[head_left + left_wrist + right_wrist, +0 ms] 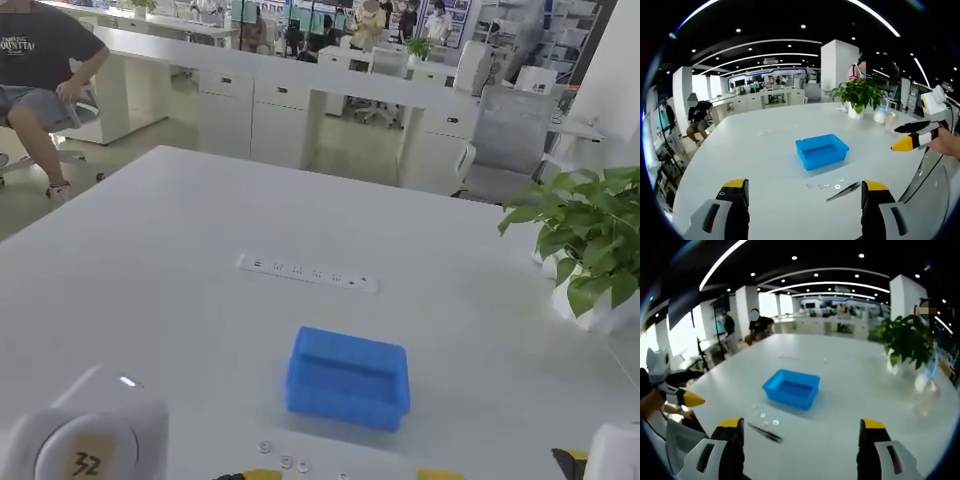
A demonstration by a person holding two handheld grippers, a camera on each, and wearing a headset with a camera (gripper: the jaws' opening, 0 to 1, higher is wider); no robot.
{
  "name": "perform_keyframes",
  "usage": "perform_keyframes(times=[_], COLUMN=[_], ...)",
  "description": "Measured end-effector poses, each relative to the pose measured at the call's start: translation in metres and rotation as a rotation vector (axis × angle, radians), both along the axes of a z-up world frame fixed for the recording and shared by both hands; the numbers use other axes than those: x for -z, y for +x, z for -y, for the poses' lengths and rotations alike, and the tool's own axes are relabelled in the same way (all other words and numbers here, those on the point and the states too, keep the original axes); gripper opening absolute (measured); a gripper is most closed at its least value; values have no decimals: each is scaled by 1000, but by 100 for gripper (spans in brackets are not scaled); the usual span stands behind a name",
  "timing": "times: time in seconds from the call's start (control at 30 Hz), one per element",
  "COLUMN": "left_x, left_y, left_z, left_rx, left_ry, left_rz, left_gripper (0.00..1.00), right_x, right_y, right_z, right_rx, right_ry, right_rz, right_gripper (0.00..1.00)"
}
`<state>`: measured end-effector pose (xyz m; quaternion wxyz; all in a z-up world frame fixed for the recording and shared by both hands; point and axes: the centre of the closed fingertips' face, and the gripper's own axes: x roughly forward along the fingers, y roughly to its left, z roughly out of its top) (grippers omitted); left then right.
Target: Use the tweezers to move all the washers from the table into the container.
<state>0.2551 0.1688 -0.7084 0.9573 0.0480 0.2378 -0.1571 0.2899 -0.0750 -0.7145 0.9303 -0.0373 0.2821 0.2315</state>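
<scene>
The blue container (348, 378) is set on the white table (150, 260), with the open top turned up so that parts can be dropped in from above. The washers (285, 461) are scattered on the tabletop just at 6 o'clock of it in the head view, close enough that each carry would be short. None can be made out inside the container, so the task is judged to be at its start. In the left gripper view the tweezers (844, 191) are seen lying flat on the table at about 5 o'clock from the container, just beside the washers and touched by neither tool. Their slim tips are judged to be what the thin washers call for, since flat rings would be hard to lift with wide jaws. The left gripper (804, 185) is held above the near table edge with its jaws spread wide and nothing between them. The right gripper (801, 423) is likewise spread and empty, and in its view the tweezers lie at 7 o'clock of the container. Both tools are pointed toward the work, which is judged a ready stance for taking up the tweezers first. A power strip (307, 272) lies at 12 o'clock of the container, and a potted plant (590, 235) stands at 2 o'clock, well apart.
</scene>
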Motion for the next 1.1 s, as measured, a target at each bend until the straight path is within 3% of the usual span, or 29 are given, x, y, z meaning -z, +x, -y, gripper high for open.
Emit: perform_keyframes(times=[0.1, 0.27, 0.37, 0.43, 0.47, 0.53, 0.6, 0.7, 0.77, 0.87, 0.9, 1.0, 1.1], left_x=[4, 9, 14, 17, 20, 29, 35, 52, 61, 75, 85, 94, 108], left_y=[-1, -3, -5, -3, 0, -3, -1, -2, 1, 5, 4, 14, 20], left_z=[1, 11, 24, 26, 29, 38, 46, 51, 53, 59, 60, 62, 65], left_rx=[14, 86, 163, 163, 169, 225, 292, 357, 403, 450, 469, 482, 518], left_ry=[3, -19, -32, -42, -47, -45, -2, 71, 130, 128, 117, 135, 168], left_rz=[-15, -44, -76, -84, -88, -128, -115, -157, -164, -189, -241, -234, -263], left_gripper=[94, 79, 61, 49, 47, 41, 39, 37, 28, 20, 20, 16, 16], right_x=[2, 4, 3, 3, 4, 5, 7, 11, 14, 18, 21, 26, 33], right_y=[-1, -2, -1, -1, -1, 0, 1, 2, 2, 1, 0, -1, -4], right_z=[1, 0, -4, -6, -8, -11, -13, -15, -16, -18, -20, -23, -26], right_rx=[5, 4, -7, -16, -25, -36, -42, -48, -53, -61, -65, -72, -81], right_ry=[1, 15, 13, 8, 2, -2, -3, -4, 1, 9, 13, 14, 14], right_rz=[-6, -18, -17, -20, -24, -25, -28, -43, -51, -65, -76, -93, -114], right_gripper=[94, 92, 91, 89, 88, 86, 85, 84, 82, 80, 79, 78, 78])
